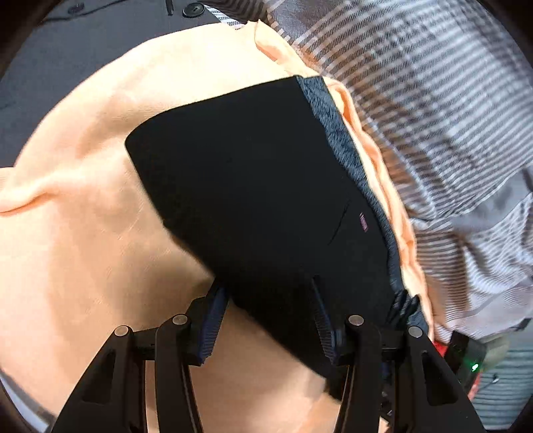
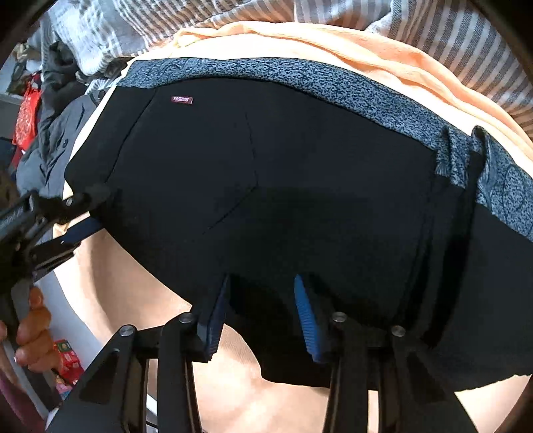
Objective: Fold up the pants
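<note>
Only the right wrist view shows the left gripper (image 2: 100, 213) from the side, clamped on the black pants' (image 2: 266, 186) edge, with the person's hand (image 2: 31, 329) on its handle, and a red "FASHION" tag (image 2: 182, 100). The pants, folded, with a speckled blue-grey waistband (image 2: 333, 83), lie on an orange cloth (image 1: 100, 150) beside striped fabric (image 1: 416, 100). The right gripper (image 2: 263, 319), jaws part-closed, pinches the near edge.

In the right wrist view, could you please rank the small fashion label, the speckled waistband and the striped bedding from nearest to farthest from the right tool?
1. Fashion label, upper left on the black pants.
2. Speckled waistband, just above it.
3. Striped bedding, along the top.
</note>
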The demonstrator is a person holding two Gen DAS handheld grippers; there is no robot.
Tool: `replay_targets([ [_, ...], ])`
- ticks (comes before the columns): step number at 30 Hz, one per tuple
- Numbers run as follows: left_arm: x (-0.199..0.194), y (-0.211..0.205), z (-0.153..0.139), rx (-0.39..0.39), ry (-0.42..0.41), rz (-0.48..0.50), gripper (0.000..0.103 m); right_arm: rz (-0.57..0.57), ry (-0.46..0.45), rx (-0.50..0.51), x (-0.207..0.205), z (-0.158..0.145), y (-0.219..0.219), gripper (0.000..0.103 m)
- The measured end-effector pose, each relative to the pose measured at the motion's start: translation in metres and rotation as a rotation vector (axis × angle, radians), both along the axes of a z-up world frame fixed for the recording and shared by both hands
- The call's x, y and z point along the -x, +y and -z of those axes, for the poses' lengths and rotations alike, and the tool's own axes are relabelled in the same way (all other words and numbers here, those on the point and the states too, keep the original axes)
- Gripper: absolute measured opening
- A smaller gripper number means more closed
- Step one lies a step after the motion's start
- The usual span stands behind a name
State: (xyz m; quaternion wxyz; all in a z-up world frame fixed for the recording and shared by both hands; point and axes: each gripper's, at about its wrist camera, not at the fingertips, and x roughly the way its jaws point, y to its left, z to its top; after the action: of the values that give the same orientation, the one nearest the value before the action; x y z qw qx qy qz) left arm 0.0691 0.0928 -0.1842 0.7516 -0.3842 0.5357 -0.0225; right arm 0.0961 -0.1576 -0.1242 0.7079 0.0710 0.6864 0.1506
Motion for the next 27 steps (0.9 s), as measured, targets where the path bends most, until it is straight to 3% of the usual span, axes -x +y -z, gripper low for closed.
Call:
replay_targets([
  [4,0.002,0.009,0.006,0.077,-0.047,-0.025,0.051,0.001,-0.002,-0.005,0.002,0.0,-0.001,0.044],
  [11,0.001,0.01,-0.001,0.147,-0.161,-0.015,0.052,-0.002,-0.011,-0.005,0.004,-0.002,-0.005,0.044],
  [14,-0.002,0.01,0.007,0.085,-0.12,-0.023,0.052,-0.004,-0.015,-0.005,0.006,-0.003,-0.006,0.044],
  [16,-0.001,0.015,0.011,0.103,-0.12,-0.044,0.052,-0.004,-0.013,-0.004,0.005,-0.002,-0.004,0.044],
  [20,-0.006,0.014,0.009,0.061,-0.108,-0.088,0.052,-0.004,-0.014,-0.005,0.004,-0.002,-0.004,0.044],
  [23,-0.013,-0.004,0.003,-0.053,-0.096,-0.07,0.052,-0.001,-0.014,-0.012,0.004,-0.002,-0.005,0.044],
  [24,-0.014,-0.01,0.0,-0.089,-0.094,-0.065,0.049,0.001,-0.009,-0.014,0.004,-0.002,-0.006,0.044],
  [25,-0.014,-0.013,-0.002,-0.124,-0.089,-0.062,0.037,0.002,-0.002,-0.016,0.003,-0.002,-0.007,0.044],
  [27,-0.013,-0.015,-0.005,-0.167,-0.081,-0.06,0.032,0.003,0.019,-0.026,0.0,-0.004,-0.01,0.044],
])
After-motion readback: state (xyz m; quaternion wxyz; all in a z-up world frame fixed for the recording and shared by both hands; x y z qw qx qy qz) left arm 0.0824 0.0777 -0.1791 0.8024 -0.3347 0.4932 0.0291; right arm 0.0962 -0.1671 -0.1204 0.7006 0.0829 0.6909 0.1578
